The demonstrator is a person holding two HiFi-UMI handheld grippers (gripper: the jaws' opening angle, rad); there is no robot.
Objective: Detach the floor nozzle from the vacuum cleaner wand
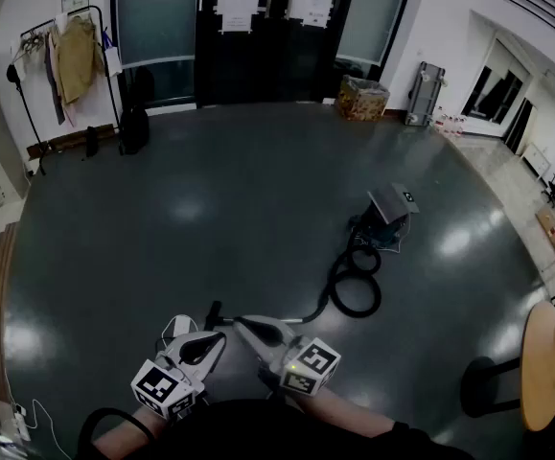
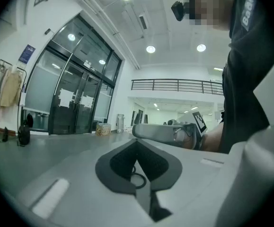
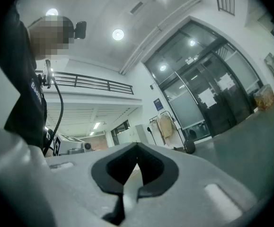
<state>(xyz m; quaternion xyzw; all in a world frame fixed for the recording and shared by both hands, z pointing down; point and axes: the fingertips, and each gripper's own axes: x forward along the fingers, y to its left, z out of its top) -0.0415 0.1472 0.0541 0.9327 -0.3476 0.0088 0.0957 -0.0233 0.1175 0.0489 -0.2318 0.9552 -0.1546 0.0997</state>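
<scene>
dark grey floor (image 1: 210,190) fills the hall. nearest, the left gripper (image 1: 218,337) and right gripper (image 1: 242,325) are held side by side close to the body, both with jaws closed on nothing. just beyond their tips lies the wand (image 1: 277,320), ending at a small dark piece that is probably the nozzle (image 1: 215,314), though it is too small to be sure. further off, the hose (image 1: 356,293) coils back to the vacuum (image 1: 384,220).

risks: pulling the nozzle without the other gripper clamping the wand would likely drag the wand, hose and vacuum along rather than free the joint. shut jaws pushed at the thin wand could roll it away.

only the head view shows the vacuum parts. both gripper views look level across the hall and miss them; the left one does catch the right gripper beside it.
</scene>
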